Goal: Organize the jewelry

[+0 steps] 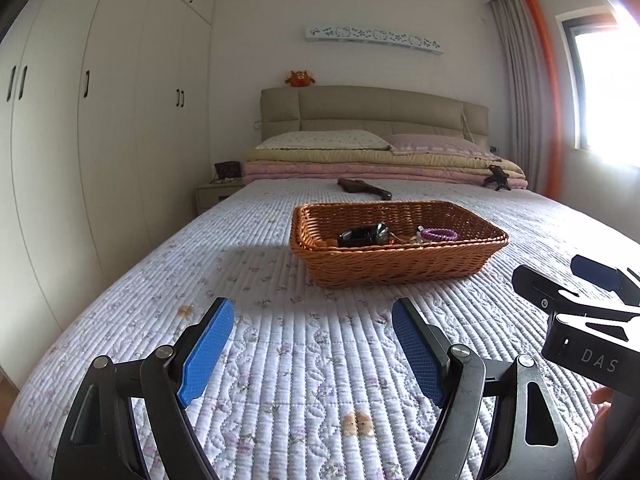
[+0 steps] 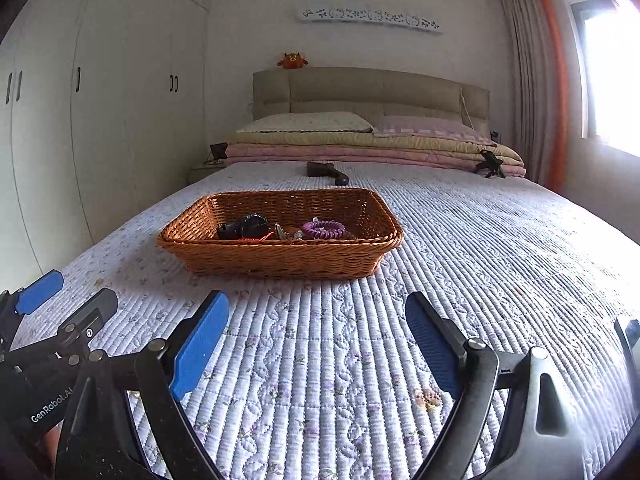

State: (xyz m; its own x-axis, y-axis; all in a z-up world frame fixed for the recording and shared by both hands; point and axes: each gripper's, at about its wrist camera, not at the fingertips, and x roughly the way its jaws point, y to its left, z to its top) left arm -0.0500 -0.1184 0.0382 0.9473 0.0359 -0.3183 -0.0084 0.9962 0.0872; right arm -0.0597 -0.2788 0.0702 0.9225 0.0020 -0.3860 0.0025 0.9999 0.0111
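"DAS" in light letters on the black body of the right gripper point(image 1: 592, 280), cut off at the frame edge. "GenRobot.AI" in white on the left gripper point(image 2: 68, 292) body, last letter partly hidden.

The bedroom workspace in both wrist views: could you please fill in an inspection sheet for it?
Surface: quilted floral bedspread, flat.
Job's things: wicker basket on the bed, holding a purple coil bracelet, a black item and small pieces too small to identify.
Clutter: dark brown object behind the basket; small black tripod by the folded blankets.
Grippers: left gripper and right gripper both open, empty, short of the basket.
Cables: nothing seen.
Surroundings: white wardrobe, headboard, pillows, curtained window.
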